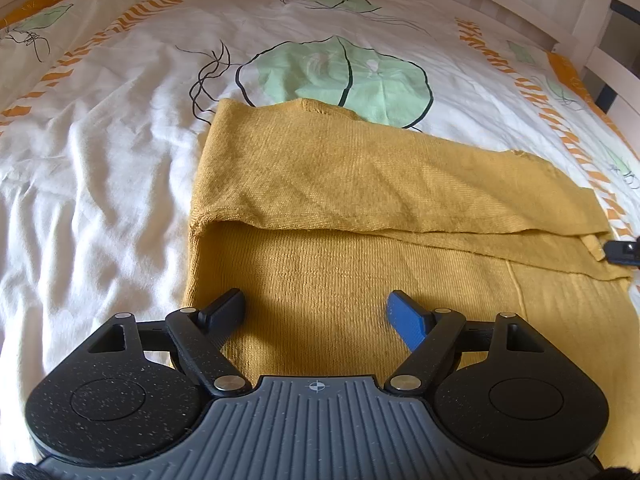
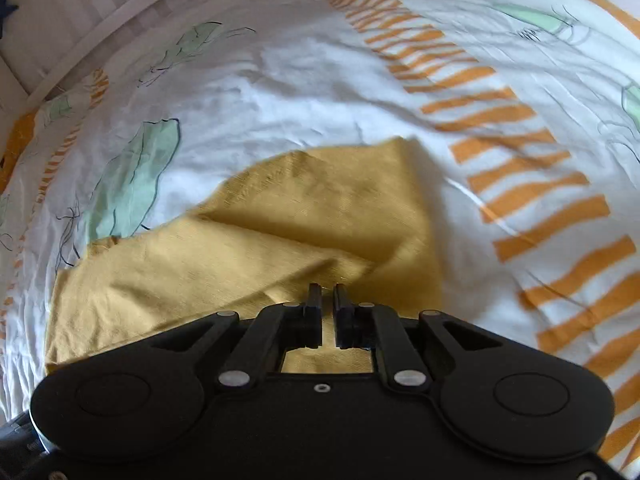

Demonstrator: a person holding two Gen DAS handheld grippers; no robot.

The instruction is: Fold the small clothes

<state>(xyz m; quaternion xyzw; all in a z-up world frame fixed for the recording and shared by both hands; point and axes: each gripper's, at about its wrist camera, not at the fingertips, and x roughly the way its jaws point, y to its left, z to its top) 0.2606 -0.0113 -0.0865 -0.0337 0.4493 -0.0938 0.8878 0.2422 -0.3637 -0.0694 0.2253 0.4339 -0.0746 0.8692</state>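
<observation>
A mustard-yellow knit garment point(image 1: 360, 184) lies on the bed, with its far part folded over the near part. My left gripper point(image 1: 316, 308) is open and empty, its fingers spread just above the garment's near left part. In the right wrist view the same garment point(image 2: 280, 220) lies crumpled with a raised fold. My right gripper point(image 2: 327, 294) is shut on a pinch of the garment's near edge. The right gripper's tip also shows at the garment's right end in the left wrist view point(image 1: 622, 252).
The white bedsheet point(image 1: 100, 160) has green leaf prints and orange stripes and is wrinkled. A white slatted bed frame point(image 1: 600, 40) runs along the far right. Orange stripes point(image 2: 540, 200) lie to the right of the garment.
</observation>
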